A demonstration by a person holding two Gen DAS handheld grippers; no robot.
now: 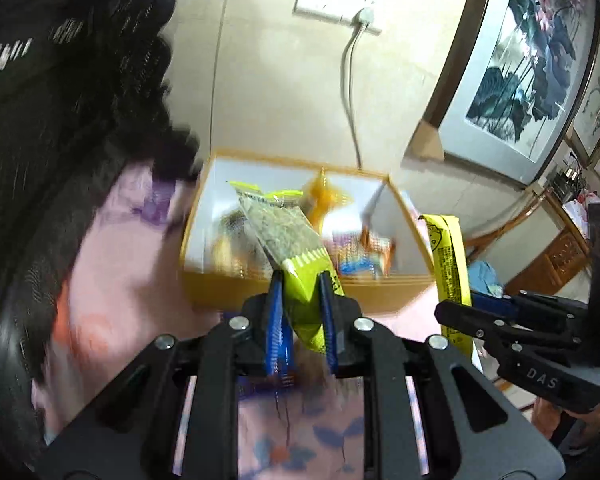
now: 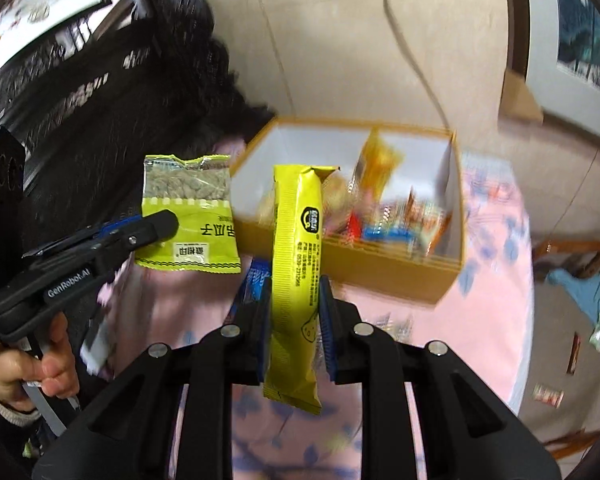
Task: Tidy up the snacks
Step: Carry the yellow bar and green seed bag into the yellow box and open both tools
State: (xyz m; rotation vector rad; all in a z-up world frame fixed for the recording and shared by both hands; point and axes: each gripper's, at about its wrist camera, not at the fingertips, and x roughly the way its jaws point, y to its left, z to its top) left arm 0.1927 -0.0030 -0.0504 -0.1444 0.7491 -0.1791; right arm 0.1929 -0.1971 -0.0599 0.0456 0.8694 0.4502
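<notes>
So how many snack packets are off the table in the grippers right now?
2. The green seed packet is clamped in the left gripper; the long yellow packet in the right gripper.

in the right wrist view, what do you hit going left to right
hand → left gripper → seed packet → yellow bar in the right gripper → snack box → packet on the floor

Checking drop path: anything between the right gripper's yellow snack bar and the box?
Nothing stands between. In the right wrist view the yellow snack bar, clamped in the right gripper, overlaps the cardboard box's near wall; only pink tablecloth lies below.
</notes>
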